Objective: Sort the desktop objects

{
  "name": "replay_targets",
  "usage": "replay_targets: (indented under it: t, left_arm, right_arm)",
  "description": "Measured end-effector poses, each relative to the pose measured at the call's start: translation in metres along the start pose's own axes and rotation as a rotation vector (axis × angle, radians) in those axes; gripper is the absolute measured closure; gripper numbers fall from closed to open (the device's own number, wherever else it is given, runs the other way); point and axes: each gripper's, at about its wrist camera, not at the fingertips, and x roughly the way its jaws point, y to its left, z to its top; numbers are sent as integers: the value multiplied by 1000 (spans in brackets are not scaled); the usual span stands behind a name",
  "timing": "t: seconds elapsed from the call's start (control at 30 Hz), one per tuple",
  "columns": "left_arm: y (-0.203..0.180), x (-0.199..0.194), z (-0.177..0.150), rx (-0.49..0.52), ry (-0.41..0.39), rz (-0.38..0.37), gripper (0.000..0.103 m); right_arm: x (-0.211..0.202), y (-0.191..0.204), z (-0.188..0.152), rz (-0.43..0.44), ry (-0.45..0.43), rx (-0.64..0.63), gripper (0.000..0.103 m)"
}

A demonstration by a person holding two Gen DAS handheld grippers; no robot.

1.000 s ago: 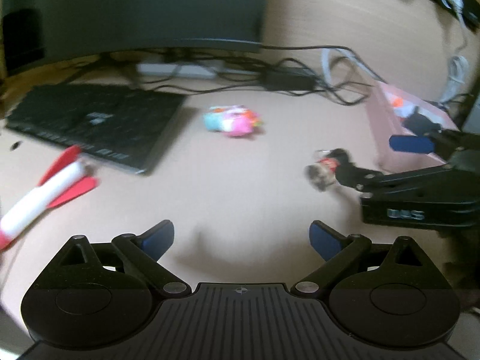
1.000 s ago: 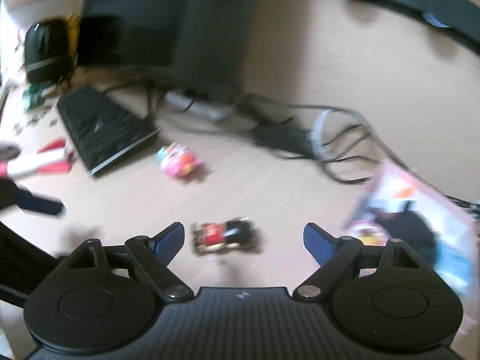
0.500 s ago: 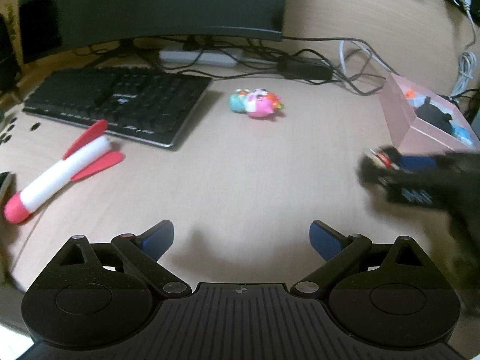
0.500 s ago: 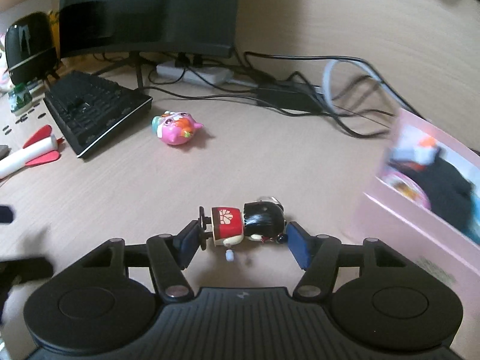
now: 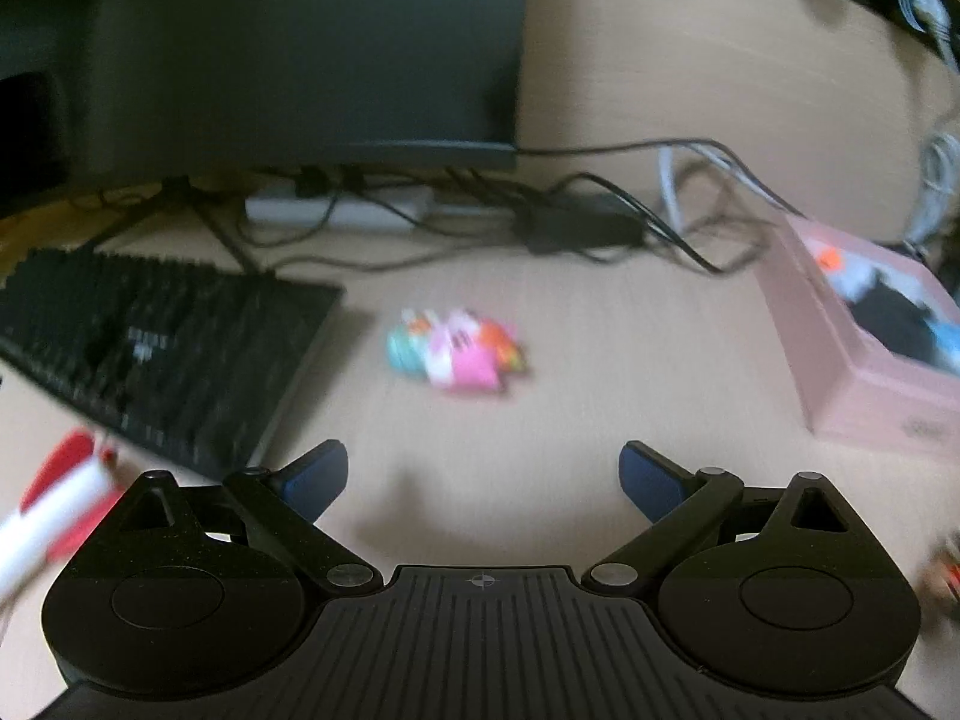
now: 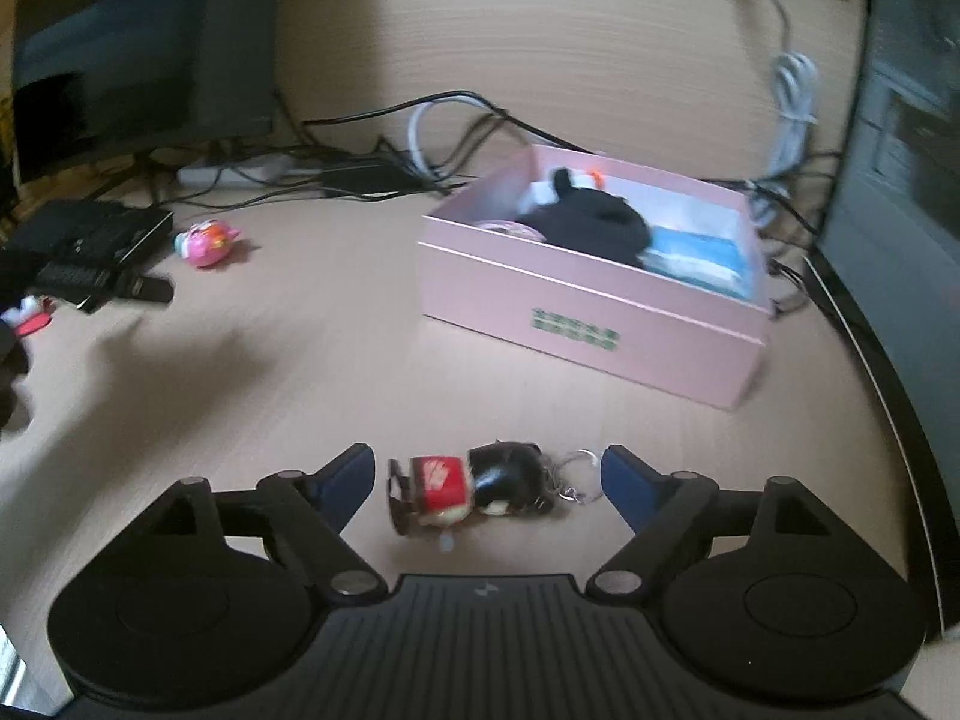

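my right tongs (image 6: 485,477) gape around the keychain (image 6: 480,489), untouched; left tongs (image 5: 483,474) gape empty. squeeze centred, then carry to the box (image 6: 591,306) at one o'clock.

No text is legible in either view. The pink box (image 6: 591,312) carries a green printed label (image 6: 573,329) on its front wall, near the bottom edge, too blurred to read. The keyboard (image 5: 150,342) shows a pale mark (image 5: 144,343) among its keys, unreadable. The figure (image 6: 474,487) has a white emblem on its red part, not readable.
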Motion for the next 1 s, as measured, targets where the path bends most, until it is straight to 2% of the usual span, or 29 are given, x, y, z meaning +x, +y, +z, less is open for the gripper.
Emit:
replay_targets:
  t: [0.13, 0.27, 0.3, 0.37, 0.5, 0.6, 0.67, 0.77, 0.9, 1.0]
  left_arm:
    - [8, 36, 27, -29, 15, 36, 3]
    - [-1, 66, 41, 29, 27, 93, 5]
    - [-5, 70, 42, 44, 27, 108, 7]
    - [-11, 79, 43, 72, 46, 113, 27]
    - [-23, 78, 36, 113, 47, 133, 30]
    - [-30, 61, 26, 119, 63, 94, 34]
    - [-40, 41, 15, 135, 72, 32, 34]
    - [-58, 13, -8, 220, 65, -58, 34]
    - [-69, -13, -29, 244, 103, -117, 34]
    - [-75, -29, -42, 270, 112, -127, 34]
  right_arm:
    - [-8, -2, -11, -30, 0, 11, 15]
    - [-10, -1, -21, -59, 15, -6, 9]
    - [-11, 0, -23, -68, 12, -12, 8]
    - [-14, -1, -26, -87, 2, -20, 3]
    - [-17, -8, -29, -111, 4, 3, 2]
    - [-18, -15, -32, -127, 3, 28, 0]
    - [-18, -19, -34, -129, 1, 44, 0]
    - [-14, -26, -36, -126, 5, 65, 0]
    - [-11, -33, -39, -118, -11, 78, 0]
    - [-9, -36, -44, -110, -17, 82, 0]
